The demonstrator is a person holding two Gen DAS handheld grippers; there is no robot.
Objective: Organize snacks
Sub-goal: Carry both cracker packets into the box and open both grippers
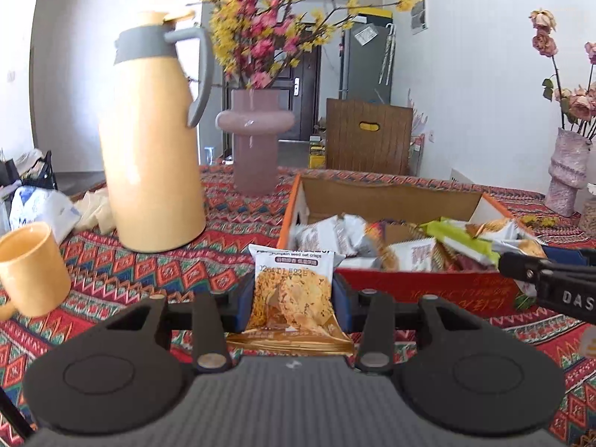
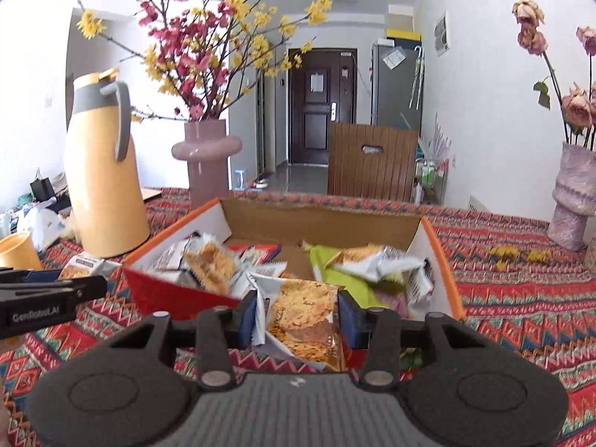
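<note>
My left gripper (image 1: 293,298) is shut on an oat crisp packet (image 1: 292,290), held upright above the tablecloth just left of the red-and-orange cardboard box (image 1: 424,290). My right gripper (image 2: 298,316) is shut on another oat crisp packet (image 2: 301,316), held over the front edge of the same box (image 2: 175,294). The box holds several snack packets (image 2: 208,264), among them a green one (image 1: 462,240). The right gripper shows at the right edge of the left wrist view (image 1: 551,279). The left gripper shows at the left edge of the right wrist view (image 2: 52,290).
A yellow thermos jug (image 1: 152,149) and a yellow mug (image 1: 29,272) stand left of the box. A pink vase with flowers (image 1: 255,138) stands behind. Another textured vase (image 2: 573,193) stands at the far right. A patterned red cloth (image 2: 521,298) covers the table.
</note>
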